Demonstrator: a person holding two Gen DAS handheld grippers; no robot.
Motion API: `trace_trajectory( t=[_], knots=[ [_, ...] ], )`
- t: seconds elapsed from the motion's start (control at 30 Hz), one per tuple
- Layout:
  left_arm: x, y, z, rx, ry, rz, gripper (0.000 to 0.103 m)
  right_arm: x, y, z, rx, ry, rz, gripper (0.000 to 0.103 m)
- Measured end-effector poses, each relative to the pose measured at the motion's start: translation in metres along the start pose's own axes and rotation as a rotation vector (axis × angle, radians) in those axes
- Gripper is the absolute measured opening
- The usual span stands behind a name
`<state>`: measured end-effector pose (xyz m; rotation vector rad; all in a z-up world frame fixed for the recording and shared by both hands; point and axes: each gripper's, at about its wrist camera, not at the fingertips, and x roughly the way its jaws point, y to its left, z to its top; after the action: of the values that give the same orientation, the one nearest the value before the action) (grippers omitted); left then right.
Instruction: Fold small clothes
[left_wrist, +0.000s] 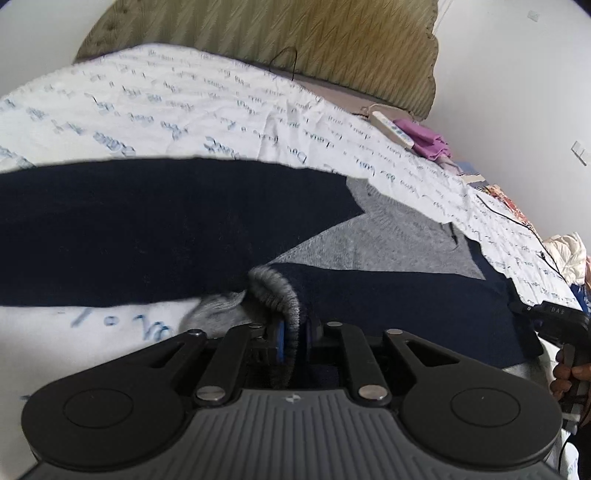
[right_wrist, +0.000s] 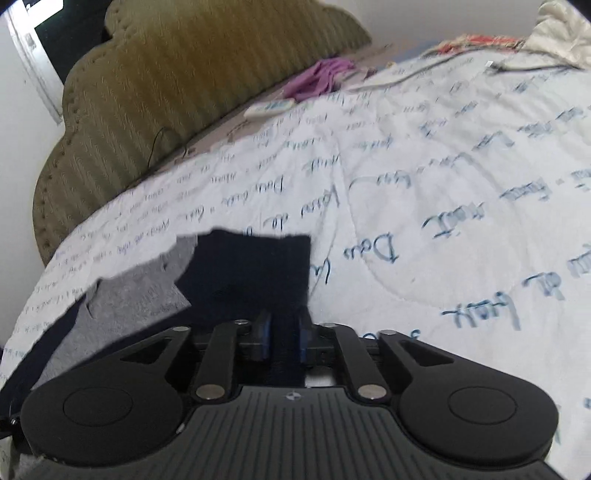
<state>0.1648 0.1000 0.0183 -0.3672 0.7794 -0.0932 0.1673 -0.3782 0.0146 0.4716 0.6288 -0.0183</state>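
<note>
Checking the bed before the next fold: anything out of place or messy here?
Nothing damaged. The navy and grey knit sweater is mid-fold, pinched by both grippers. Strays: a white remote, crumpled purple cloth and a black cable on the script-printed white quilt.

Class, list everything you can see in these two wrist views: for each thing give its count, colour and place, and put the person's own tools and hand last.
Sweater: one, navy and grey, spread on the bed near both grippers.
Bedspread: one, white with blue script, covering the bed.
Headboard: one, olive green, padded, at the bed's head.
Remote control: one, white, by the headboard.
Purple cloth: one, beside the remote.
Black cable: one, along the bed's far side.
Left gripper: black, jaws shut on the sweater's grey ribbed edge.
Right gripper: black, jaws shut on navy fabric.
Hand: one, on the right gripper's handle.
</note>
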Motion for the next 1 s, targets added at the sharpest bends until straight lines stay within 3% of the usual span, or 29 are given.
trace_trajectory(
  t=[0.1,0.2,0.3,0.43,0.67,0.77,0.83,0.87,0.9,1.0],
  knots=[
    [-0.035,-0.007,-0.006,0.086,-0.105,0.071,0.014,-0.034,0.014,-0.001,-0.068,-0.105,-0.005,0.031],
    [-0.046,-0.035,-0.01,0.203,-0.205,0.117,0.017,-0.05,0.05,-0.012,-0.212,-0.126,0.038,0.031],
    [-0.024,-0.062,-0.009,0.236,-0.171,0.082,0.023,-0.031,0.088,-0.026,-0.352,-0.098,0.052,0.041],
    [0.025,-0.073,-0.013,0.225,-0.022,0.096,0.023,0.006,0.098,-0.046,-0.452,-0.024,-0.07,0.041],
    [0.029,-0.064,-0.025,0.229,-0.084,0.069,0.023,0.012,0.093,-0.056,-0.457,-0.062,-0.066,0.045],
    [0.003,-0.052,-0.023,0.139,-0.102,0.028,0.027,0.005,0.088,-0.059,-0.441,-0.07,-0.056,0.047],
    [-0.032,-0.033,-0.028,0.072,-0.176,0.024,0.046,0.005,0.084,-0.059,-0.416,-0.074,-0.039,0.048],
    [-0.05,-0.019,-0.033,0.028,-0.238,0.04,0.068,0.004,0.082,-0.058,-0.402,-0.073,-0.03,0.048],
    [-0.072,0.002,-0.04,-0.048,-0.323,0.086,0.085,0.004,0.081,-0.057,-0.392,-0.072,-0.023,0.049],
    [-0.121,0.069,-0.05,-0.293,-0.461,0.247,0.087,0.005,0.081,-0.057,-0.391,-0.071,-0.018,0.051]
  ],
)
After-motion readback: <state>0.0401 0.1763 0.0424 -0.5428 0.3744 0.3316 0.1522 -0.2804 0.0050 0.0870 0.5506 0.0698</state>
